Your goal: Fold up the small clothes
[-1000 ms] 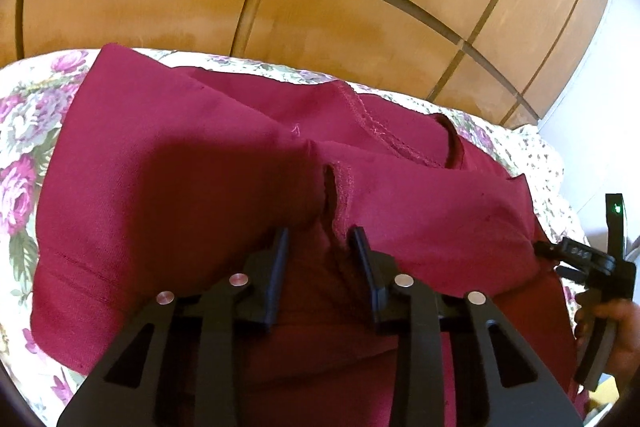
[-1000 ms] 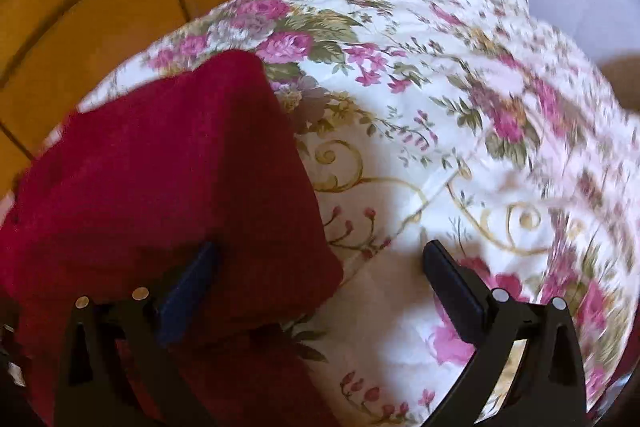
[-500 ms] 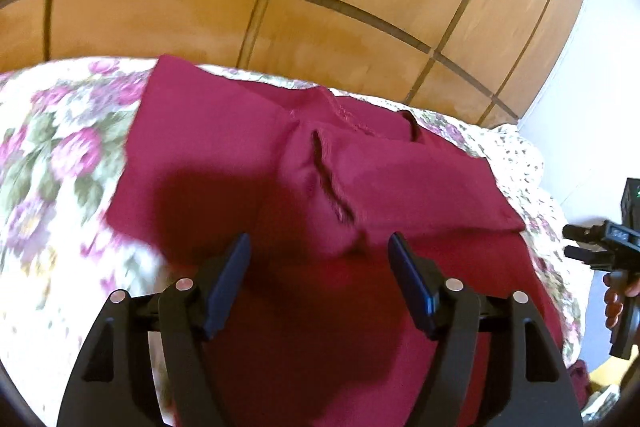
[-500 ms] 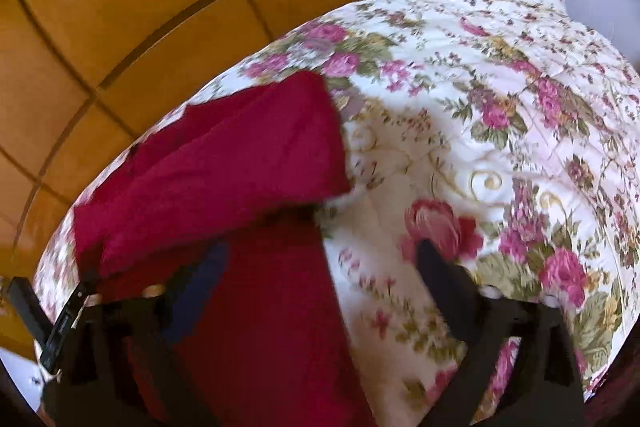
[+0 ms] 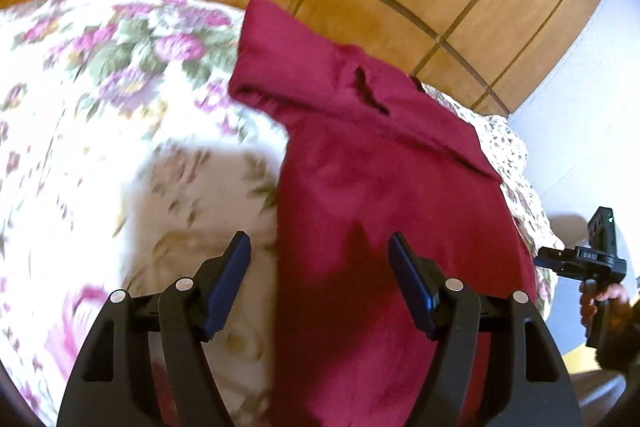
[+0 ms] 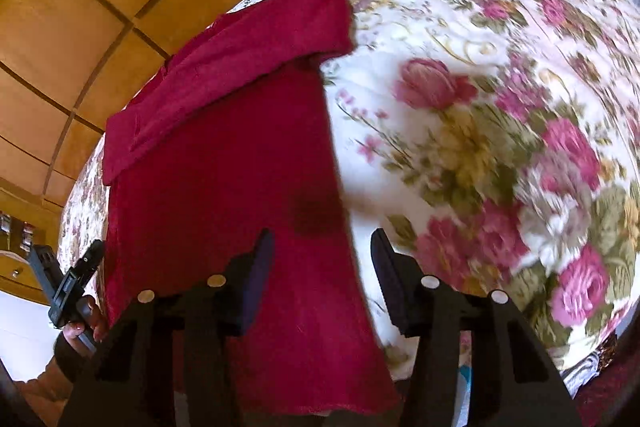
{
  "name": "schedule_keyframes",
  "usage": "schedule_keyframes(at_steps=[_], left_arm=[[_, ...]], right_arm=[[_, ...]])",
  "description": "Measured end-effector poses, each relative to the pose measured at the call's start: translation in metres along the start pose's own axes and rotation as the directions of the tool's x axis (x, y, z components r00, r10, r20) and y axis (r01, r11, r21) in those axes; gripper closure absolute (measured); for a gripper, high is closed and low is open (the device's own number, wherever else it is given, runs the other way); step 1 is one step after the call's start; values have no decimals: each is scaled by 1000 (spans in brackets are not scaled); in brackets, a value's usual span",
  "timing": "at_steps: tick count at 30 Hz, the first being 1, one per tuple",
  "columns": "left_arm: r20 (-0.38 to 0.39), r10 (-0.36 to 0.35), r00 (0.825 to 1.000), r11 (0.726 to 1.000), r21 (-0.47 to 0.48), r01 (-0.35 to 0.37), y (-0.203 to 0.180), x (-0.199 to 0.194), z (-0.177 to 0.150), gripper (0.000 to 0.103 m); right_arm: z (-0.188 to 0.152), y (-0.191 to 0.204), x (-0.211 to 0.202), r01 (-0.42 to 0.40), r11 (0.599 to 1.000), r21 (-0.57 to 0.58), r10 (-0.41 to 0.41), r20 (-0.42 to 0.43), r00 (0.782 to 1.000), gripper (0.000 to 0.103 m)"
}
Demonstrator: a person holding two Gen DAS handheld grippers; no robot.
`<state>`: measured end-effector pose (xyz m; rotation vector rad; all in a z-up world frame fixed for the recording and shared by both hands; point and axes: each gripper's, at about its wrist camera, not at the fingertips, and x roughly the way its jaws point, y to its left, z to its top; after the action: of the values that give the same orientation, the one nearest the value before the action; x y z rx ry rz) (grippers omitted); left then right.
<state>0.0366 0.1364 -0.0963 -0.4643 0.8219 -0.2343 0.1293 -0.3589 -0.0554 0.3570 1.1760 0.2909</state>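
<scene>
Your left gripper (image 5: 319,255) has let go and stands spread above the red garment's (image 5: 384,195) left edge. Right gripper (image 6: 322,253) has been closing, nothing pinched yet. Garment lies folded along the floral bedspread's (image 6: 500,99) headboard side.

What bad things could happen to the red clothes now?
1. The red garment hangs over the edge of the floral bedspread nearest the cameras, so it could slide off.
2. The right claw straddles only its side edge, its jaws having just been closing, so it might pinch the bedspread too.
3. The folded top flap lies loose and could flop open.
</scene>
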Motion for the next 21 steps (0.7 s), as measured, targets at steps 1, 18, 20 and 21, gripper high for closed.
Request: schedule_keyframes(at_steps=[1, 18, 20, 21], left_arm=[[-3, -7, 1000, 1000, 10, 7, 2, -3, -4, 33], [-109, -95, 989, 991, 86, 105, -14, -19, -44, 57], [-123, -98, 988, 990, 90, 110, -13, -21, -46, 61], [-128, -106, 986, 989, 87, 118, -12, -22, -48, 61]], right_arm=[[-5, -6, -2, -21, 1000, 11, 21, 2, 1000, 58], [-77, -62, 12, -272, 962, 38, 270, 39, 962, 75], [-78, -66, 12, -294, 955, 36, 292, 48, 955, 77], [-79, -66, 13, -304, 952, 28, 302, 48, 952, 77]])
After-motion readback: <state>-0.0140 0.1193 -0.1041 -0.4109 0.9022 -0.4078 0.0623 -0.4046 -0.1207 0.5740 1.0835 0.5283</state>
